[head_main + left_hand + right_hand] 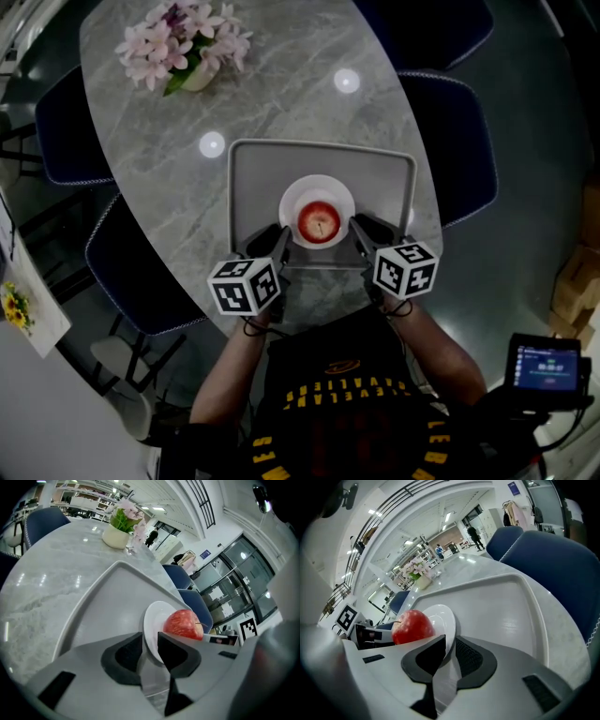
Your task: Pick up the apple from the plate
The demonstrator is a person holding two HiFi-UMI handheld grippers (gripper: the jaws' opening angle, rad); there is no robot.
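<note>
Glossy apple (320, 221) on a smooth glazed plate (292, 200); smooth grey tray (258, 178); polished marble-look table (281, 84).

Open-plan office hall: glass partitions (239, 569), ceiling strip lights (449, 516), marble table (291, 103), blue chairs (455, 141).

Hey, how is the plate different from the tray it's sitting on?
The plate is white and round; the tray is grey and rectangular with rounded corners. The plate is much smaller and sits inside the tray, toward the person's side. The plate holds the apple; the tray carries the plate. Both are plain and shallow, with a raised rim.
</note>
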